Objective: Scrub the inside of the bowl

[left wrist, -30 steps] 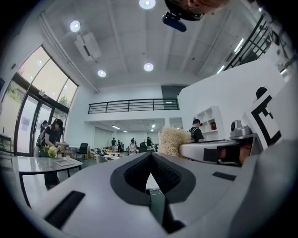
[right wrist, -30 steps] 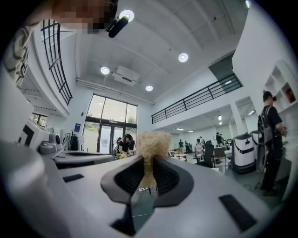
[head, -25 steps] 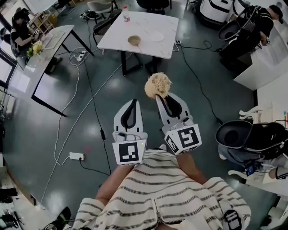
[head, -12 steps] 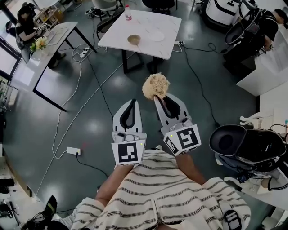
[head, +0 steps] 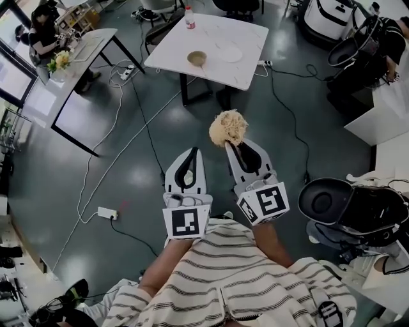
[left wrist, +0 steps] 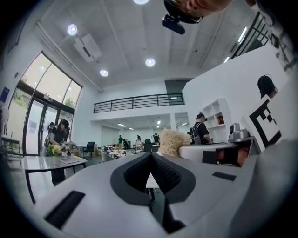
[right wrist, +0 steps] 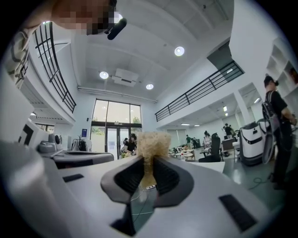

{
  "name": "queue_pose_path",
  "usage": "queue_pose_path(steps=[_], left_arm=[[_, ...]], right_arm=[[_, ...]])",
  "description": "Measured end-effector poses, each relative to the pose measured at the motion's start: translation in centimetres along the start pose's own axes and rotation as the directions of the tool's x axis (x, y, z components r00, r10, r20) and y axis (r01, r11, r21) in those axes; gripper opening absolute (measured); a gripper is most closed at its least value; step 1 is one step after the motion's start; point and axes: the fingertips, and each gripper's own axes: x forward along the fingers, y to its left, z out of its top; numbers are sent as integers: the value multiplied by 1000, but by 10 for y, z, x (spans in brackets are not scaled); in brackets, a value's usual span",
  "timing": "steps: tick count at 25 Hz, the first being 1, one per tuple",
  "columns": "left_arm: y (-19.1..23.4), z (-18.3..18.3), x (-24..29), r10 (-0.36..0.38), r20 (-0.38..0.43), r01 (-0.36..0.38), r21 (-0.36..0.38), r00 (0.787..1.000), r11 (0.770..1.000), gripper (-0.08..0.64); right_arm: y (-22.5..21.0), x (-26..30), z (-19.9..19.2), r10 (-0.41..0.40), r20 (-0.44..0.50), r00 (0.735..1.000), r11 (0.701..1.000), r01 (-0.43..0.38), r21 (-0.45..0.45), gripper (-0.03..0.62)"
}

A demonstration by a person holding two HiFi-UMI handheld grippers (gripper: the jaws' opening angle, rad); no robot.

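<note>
A small tan bowl (head: 197, 59) stands on a white table (head: 252, 70) far ahead, beside a white plate (head: 229, 53) and a bottle (head: 189, 17). My right gripper (head: 231, 145) is held over the floor, shut on a pale fibrous scrubber ball (head: 229, 128); in the right gripper view the scrubber (right wrist: 151, 142) sticks up from between the fingertips of the right gripper (right wrist: 149, 160). My left gripper (head: 191, 153) hangs beside it, shut with nothing in it. The left gripper (left wrist: 150, 155) also sees the scrubber (left wrist: 173, 142) to its right. Both grippers are well short of the table.
Dark floor lies between me and the table, crossed by cables and a power strip (head: 107, 212). A desk (head: 83, 54) with a seated person (head: 39, 32) is at the left. Black round seats or machines (head: 332, 199) stand close on the right.
The table and bowl have slid slightly down and right in the head view as I move. Both grippers keep their pose, the scrubber still held.
</note>
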Motion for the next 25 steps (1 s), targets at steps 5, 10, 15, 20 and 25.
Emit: queue_pose_path(steps=[5,10,15,20,25], left_arm=[[34,-15,69,-9,2,9,-18,1000,1000,5],[86,-13,112,-36,1,36,-23,999,999,5],[137,-6,162,-73,12,74,-42,997,996,5],[172,-3,207,-127,14,128,-53,992,990,5],[197,-10,236,-175,6,175,-83,985,981,5]], right_arm=[[-35,69,-15,-9,-22,1000,1000,9,-12,64],[-31,137,-7,-15,-23,1000,999,14,-30,64],[-34,201,-4,-54,-33,998,998,53,-40,64],[-46,255,0,-104,-57,993,993,101,-54,64],[-48,296,-5,-126,-81,989,990,120,-70,64]])
